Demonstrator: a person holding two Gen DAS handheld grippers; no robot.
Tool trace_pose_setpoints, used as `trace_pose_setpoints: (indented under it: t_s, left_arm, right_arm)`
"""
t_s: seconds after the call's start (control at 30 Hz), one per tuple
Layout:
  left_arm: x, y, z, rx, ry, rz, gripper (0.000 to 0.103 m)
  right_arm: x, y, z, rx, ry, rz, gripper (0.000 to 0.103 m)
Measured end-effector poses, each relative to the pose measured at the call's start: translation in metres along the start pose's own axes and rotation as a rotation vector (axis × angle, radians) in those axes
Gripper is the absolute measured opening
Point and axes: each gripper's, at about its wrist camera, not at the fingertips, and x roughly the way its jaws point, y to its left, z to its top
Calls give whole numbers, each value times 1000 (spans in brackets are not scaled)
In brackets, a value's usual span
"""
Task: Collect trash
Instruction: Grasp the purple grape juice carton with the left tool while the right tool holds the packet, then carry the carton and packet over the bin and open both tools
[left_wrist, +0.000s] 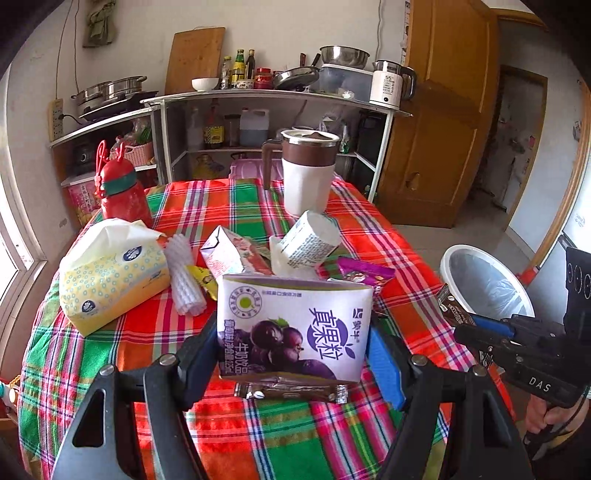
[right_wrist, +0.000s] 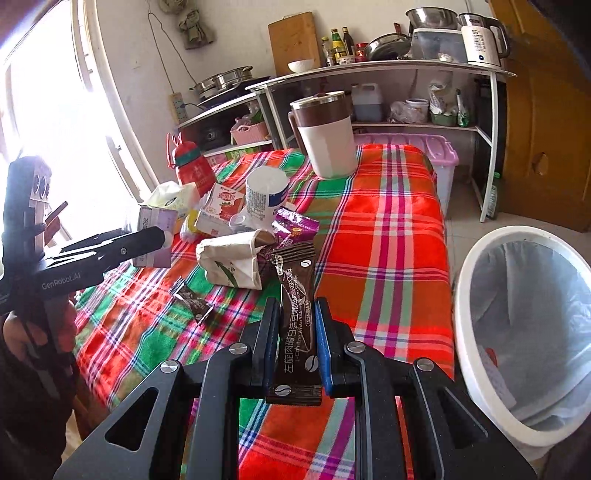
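My left gripper (left_wrist: 291, 332) is shut on a purple grape milk carton (left_wrist: 291, 328) and holds it above the plaid tablecloth (left_wrist: 155, 332); it also shows in the right wrist view (right_wrist: 153, 242). My right gripper (right_wrist: 295, 314) is shut on a brown coffee sachet (right_wrist: 297, 325), near the table's right edge, beside the white bin (right_wrist: 524, 332). The bin (left_wrist: 484, 284) has a clear liner. More trash lies mid-table: a red milk carton (left_wrist: 232, 254), a white tipped cup (left_wrist: 310, 240), a purple wrapper (left_wrist: 364, 271), a crumpled paper bag (right_wrist: 232, 264) and a second brown sachet (left_wrist: 291, 391).
A tissue pack (left_wrist: 110, 273), a red bottle (left_wrist: 122, 192) and a white-and-brown jug (left_wrist: 308, 170) stand on the table. White foam netting (left_wrist: 184, 277) lies by the tissues. Shelves with cookware (left_wrist: 258, 110) stand behind; a pink storage box (right_wrist: 439, 155) is past the far edge.
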Motion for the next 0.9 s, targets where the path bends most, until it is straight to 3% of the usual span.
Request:
trace_pose_setpoints:
  t_s: [0.43, 0.9]
  left_arm:
    - [13, -89, 18, 121, -4, -135, 75]
    - [54, -187, 28, 218, 47, -295, 75]
  right_arm:
    - [-49, -50, 1, 93, -83, -106, 20]
    - [-88, -141, -11, 223, -95, -270, 20]
